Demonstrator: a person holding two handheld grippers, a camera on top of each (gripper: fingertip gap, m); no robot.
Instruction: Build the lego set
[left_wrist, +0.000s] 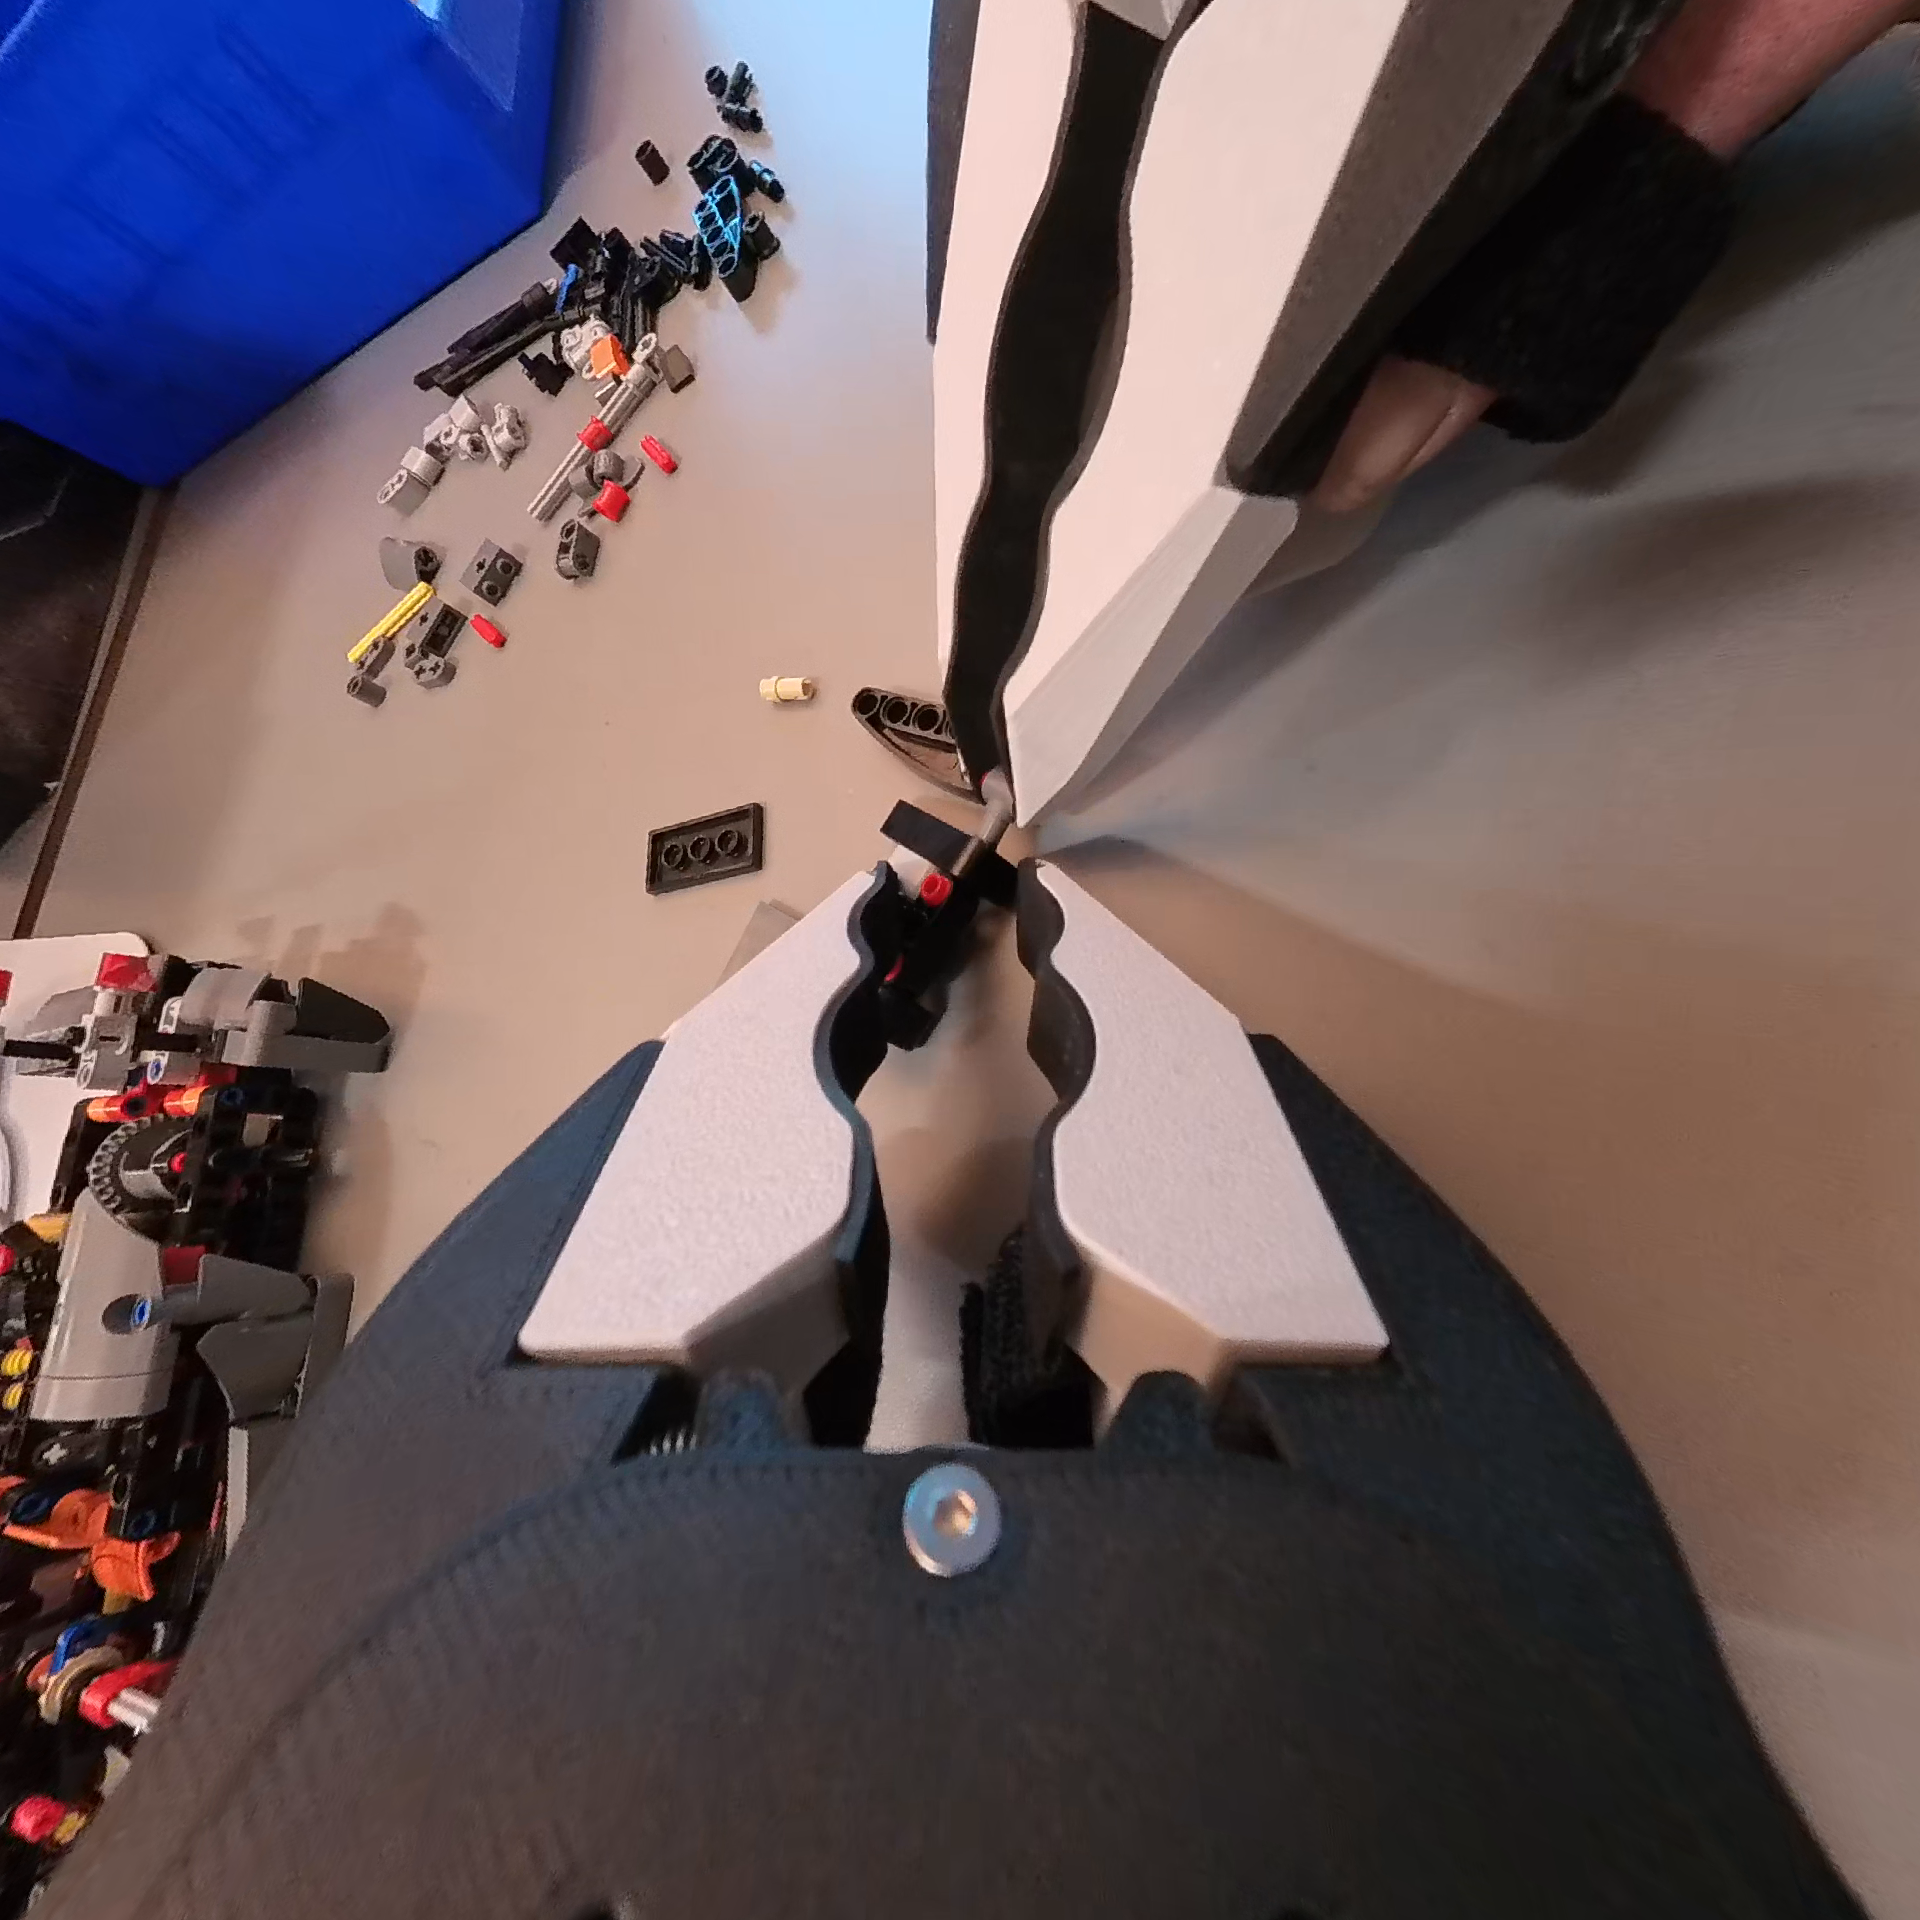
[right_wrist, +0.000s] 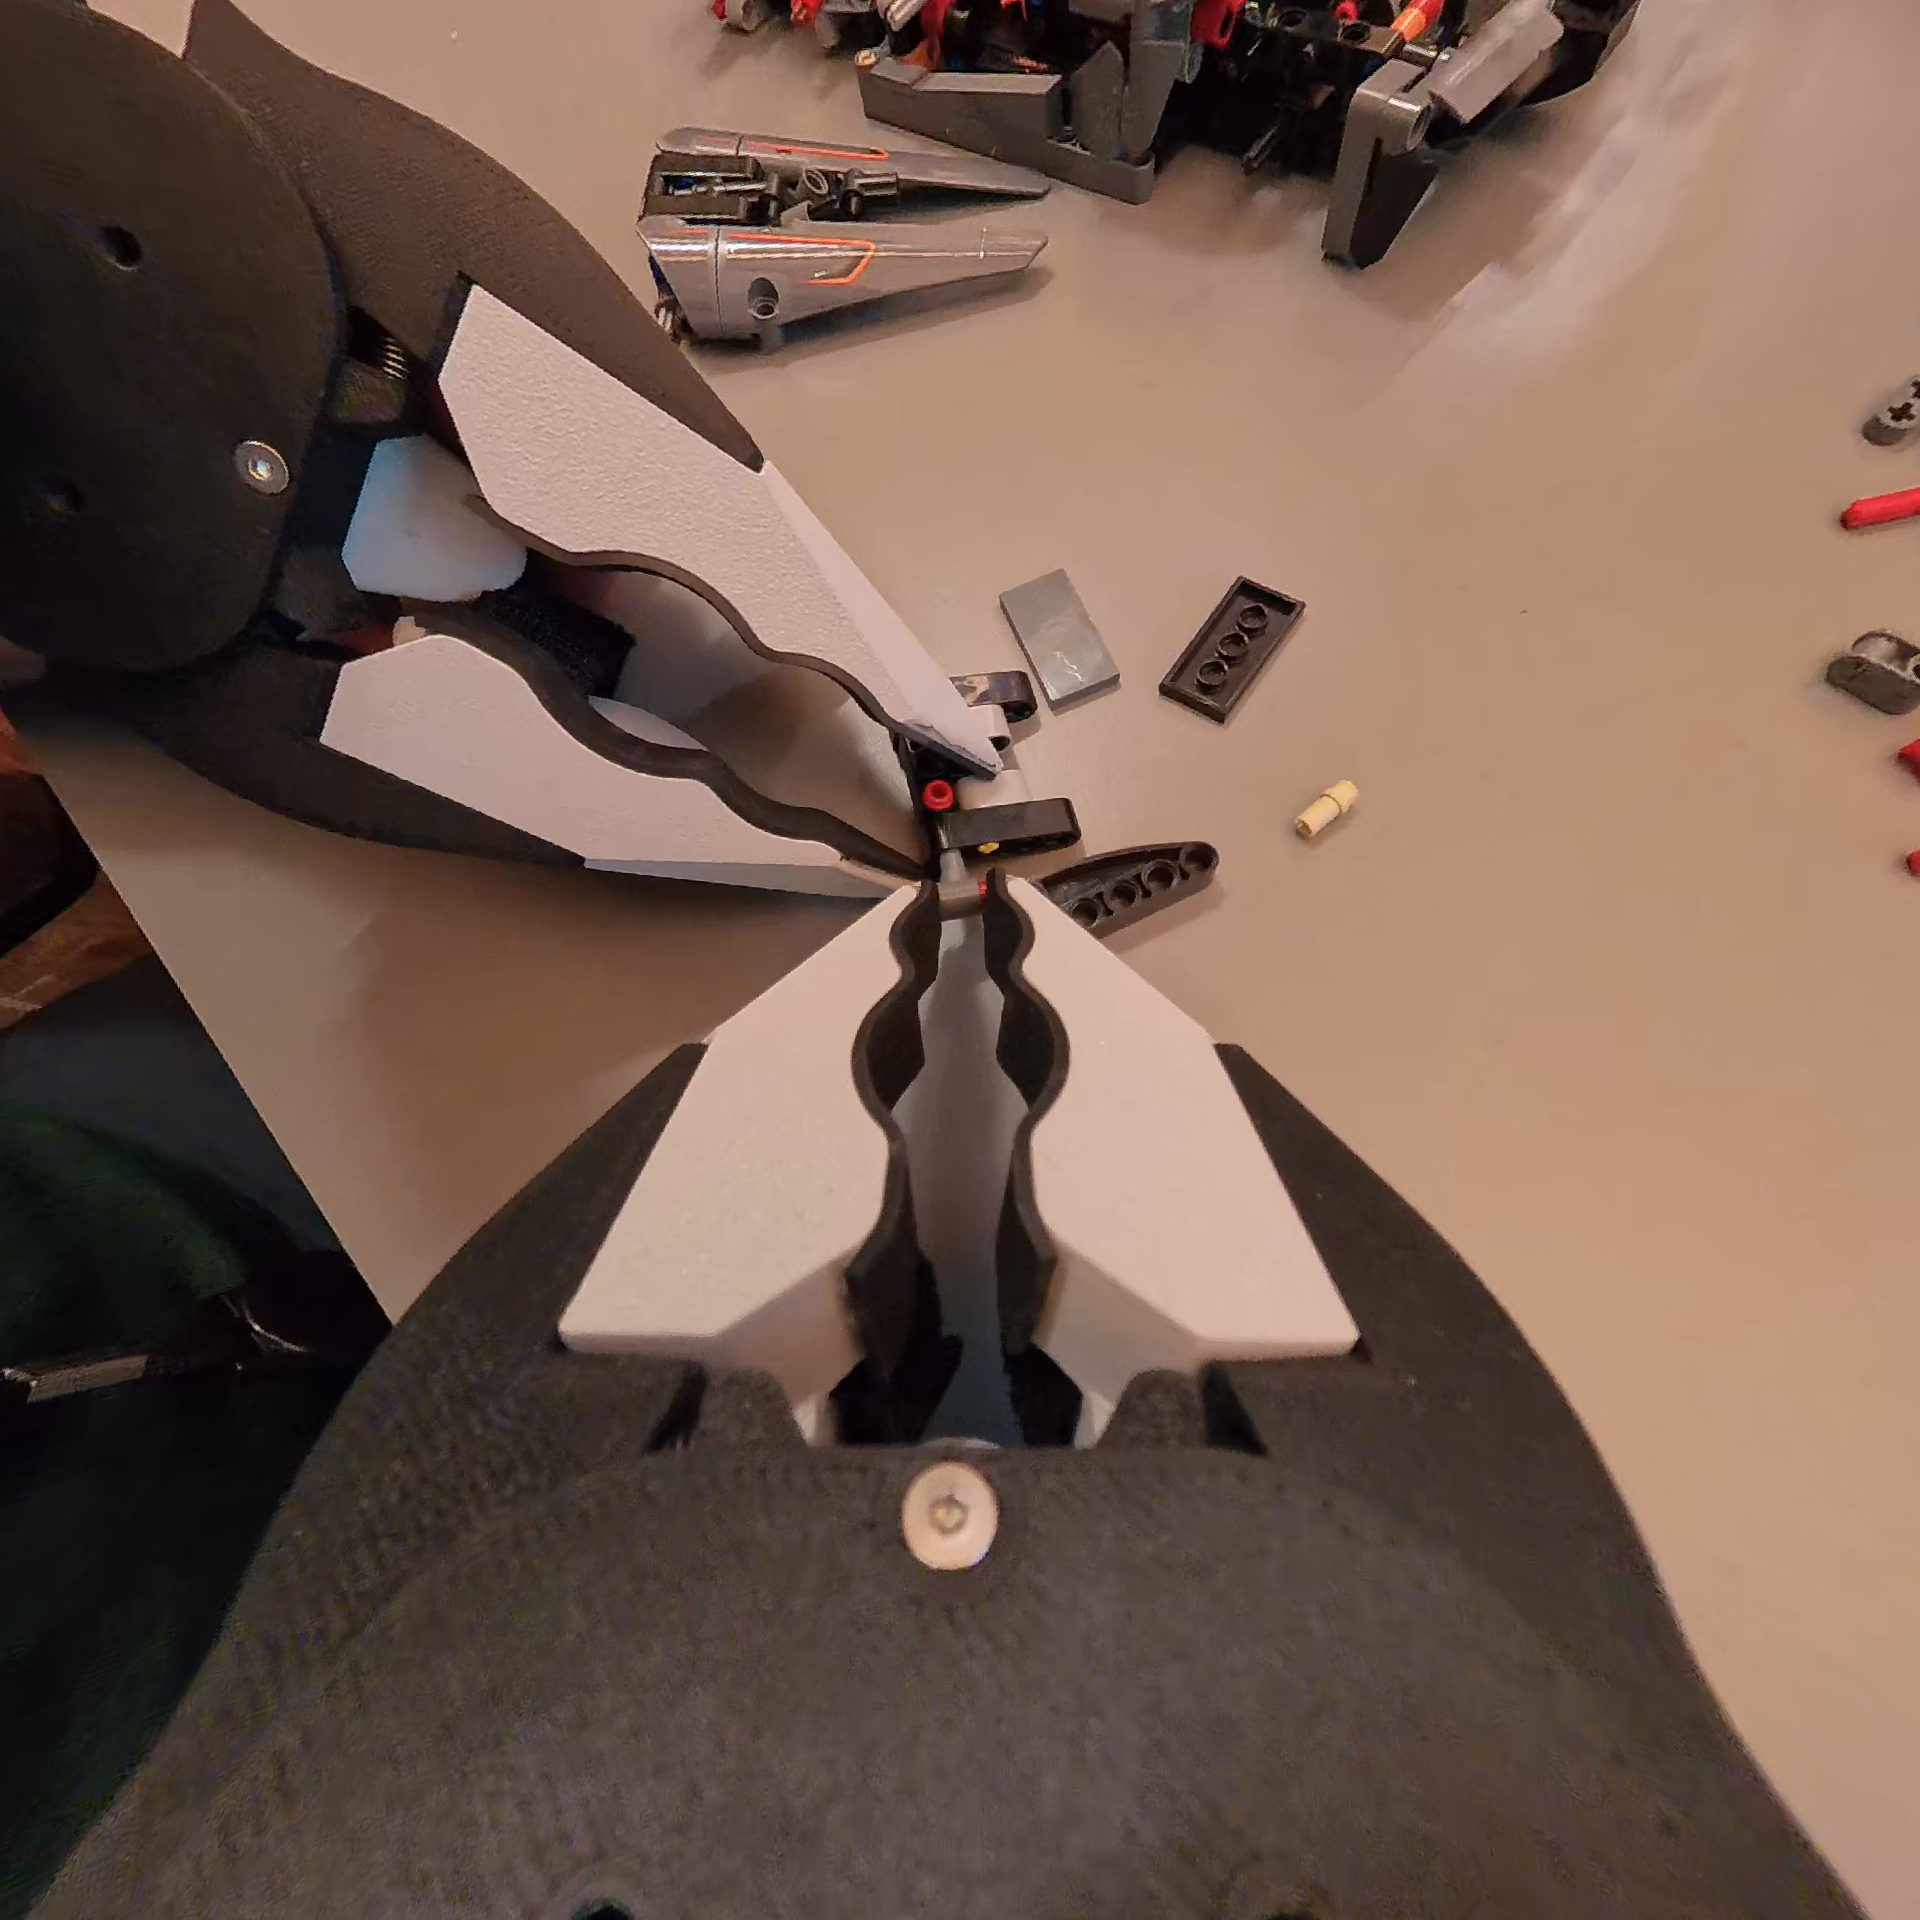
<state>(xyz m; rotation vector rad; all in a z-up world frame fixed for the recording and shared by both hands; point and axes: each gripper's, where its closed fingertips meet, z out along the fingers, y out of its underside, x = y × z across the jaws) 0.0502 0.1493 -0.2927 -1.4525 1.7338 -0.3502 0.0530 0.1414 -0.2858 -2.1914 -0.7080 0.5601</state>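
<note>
Up close, beige table (right_wrist: 1455, 1039), blue box (left_wrist: 260, 208), both claws clamped on small black assembly (right_wrist: 977, 821).

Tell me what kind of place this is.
Likely an indoor hobby or work table set up for model building: a plain beige tabletop strewn with loose lego pieces, a half-built model at its edge and a blue bin beside it.
</note>
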